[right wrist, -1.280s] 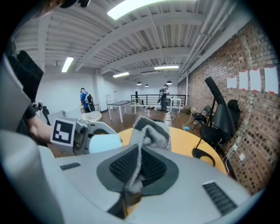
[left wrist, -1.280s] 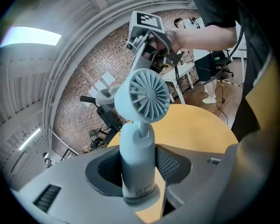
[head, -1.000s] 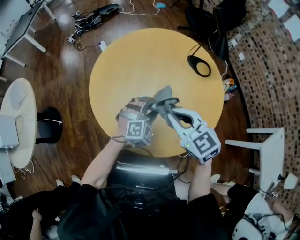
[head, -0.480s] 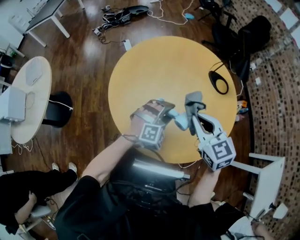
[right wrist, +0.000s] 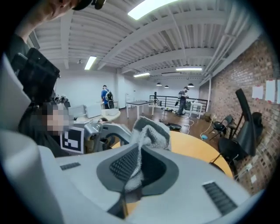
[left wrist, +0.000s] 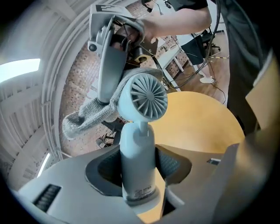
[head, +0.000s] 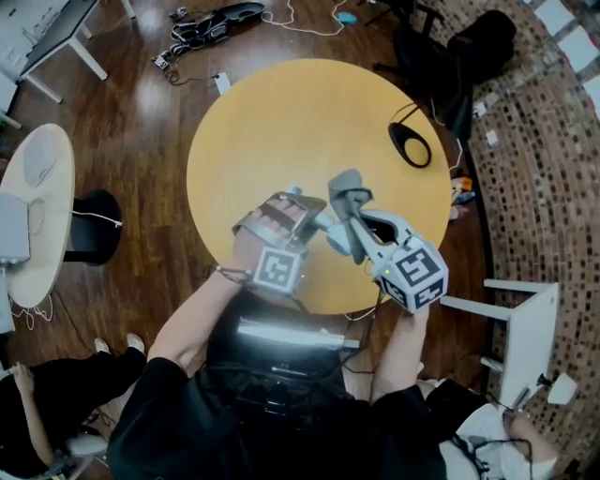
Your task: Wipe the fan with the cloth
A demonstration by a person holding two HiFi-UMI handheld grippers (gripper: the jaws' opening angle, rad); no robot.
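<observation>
Two hand-held grippers meet over the near edge of a round yellow table (head: pixel 281 112), each carried by one of the person's hands. Closest in, the left gripper (left wrist: pixel 138 168) has its jaws partly closed and pressed on either side of the pale blue handle of the small fan (left wrist: pixel 144 97). The fan stands upright between them, with its round grille facing that gripper's camera. Just beside it, the right gripper (right wrist: pixel 136 168) has its jaws drawn narrow, pinching a fold of the grey knitted cloth (right wrist: pixel 151 131). The cloth's free end bunches up above the jaw tips. In the left gripper view the cloth lies against the left rear rim of the fan head and trails off to the lower left, with the right gripper reaching in from above. Farther across the tabletop, near its far right edge, lies a black loop (head: pixel 410 142), well apart from both grippers. Beyond the table a wooden floor (head: pixel 141 122) carries a tangle of cables (head: pixel 202 23), and a white side table (head: pixel 37 225) stands off to the left.
</observation>
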